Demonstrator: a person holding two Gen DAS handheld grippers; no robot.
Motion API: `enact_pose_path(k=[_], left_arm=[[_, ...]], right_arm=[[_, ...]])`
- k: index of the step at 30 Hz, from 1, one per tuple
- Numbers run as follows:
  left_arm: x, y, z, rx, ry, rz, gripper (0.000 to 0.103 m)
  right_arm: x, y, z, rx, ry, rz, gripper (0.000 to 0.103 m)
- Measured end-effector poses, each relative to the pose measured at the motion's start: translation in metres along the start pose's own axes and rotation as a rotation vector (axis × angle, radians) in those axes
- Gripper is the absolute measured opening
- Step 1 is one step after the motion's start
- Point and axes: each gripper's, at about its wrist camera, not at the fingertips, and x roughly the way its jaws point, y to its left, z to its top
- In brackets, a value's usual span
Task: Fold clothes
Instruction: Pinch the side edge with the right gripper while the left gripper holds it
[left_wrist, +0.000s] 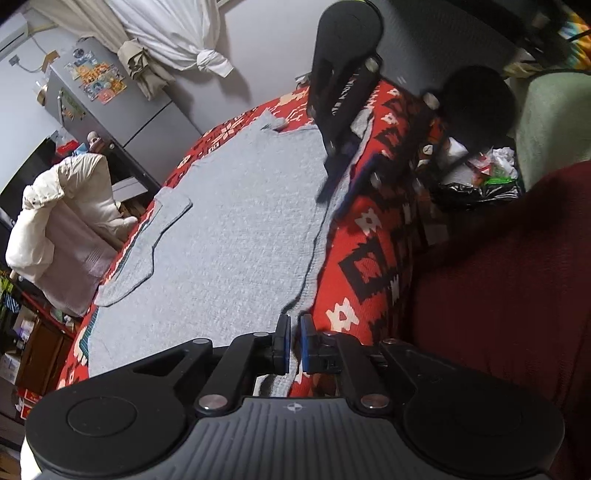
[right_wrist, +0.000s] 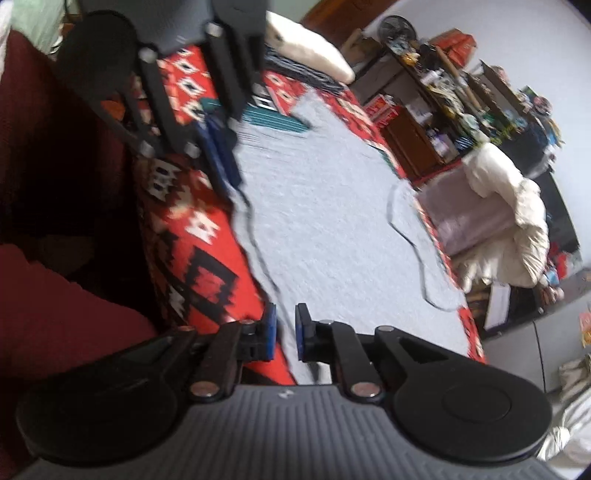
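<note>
A grey knitted garment (left_wrist: 240, 221) (right_wrist: 325, 221) lies spread flat on a red patterned blanket (left_wrist: 369, 258) (right_wrist: 199, 258). One sleeve is folded in along its far side. My left gripper (left_wrist: 294, 326) is at the garment's near edge, and grey fabric runs through the narrow gap between its blue pads. The right wrist view shows that gripper (right_wrist: 218, 155) further along the same edge. My right gripper (right_wrist: 285, 325) sits on the same edge with fabric between its pads. In the left wrist view the right gripper (left_wrist: 340, 184) has a strip of grey cloth rising between its fingers.
A person's dark red clothing (left_wrist: 498, 295) (right_wrist: 55, 314) is close beside the bed's near side. Beyond the far side stand a chair with a white jacket (left_wrist: 66, 206) (right_wrist: 517, 221), a grey fridge (left_wrist: 110, 110) and cluttered shelves (right_wrist: 461, 103). A pillow (right_wrist: 306, 48) lies at one end.
</note>
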Motion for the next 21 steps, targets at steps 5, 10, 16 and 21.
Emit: enact_pose_path(k=[5, 10, 16, 21], left_arm=[[0.008, 0.008, 0.005, 0.006, 0.003, 0.024, 0.007], [0.022, 0.013, 0.011, 0.028, 0.021, 0.029, 0.011], [0.023, 0.011, 0.01, 0.081, 0.03, 0.019, 0.016], [0.023, 0.01, 0.009, 0.111, 0.033, 0.016, 0.017]], right_arm=[[0.002, -0.014, -0.026, -0.028, 0.078, -0.054, 0.014], [0.009, -0.017, -0.036, -0.045, 0.099, -0.052, 0.017], [0.017, -0.013, -0.033, -0.068, 0.086, -0.048, 0.017], [0.021, -0.014, -0.031, -0.064, 0.083, -0.048, 0.013]])
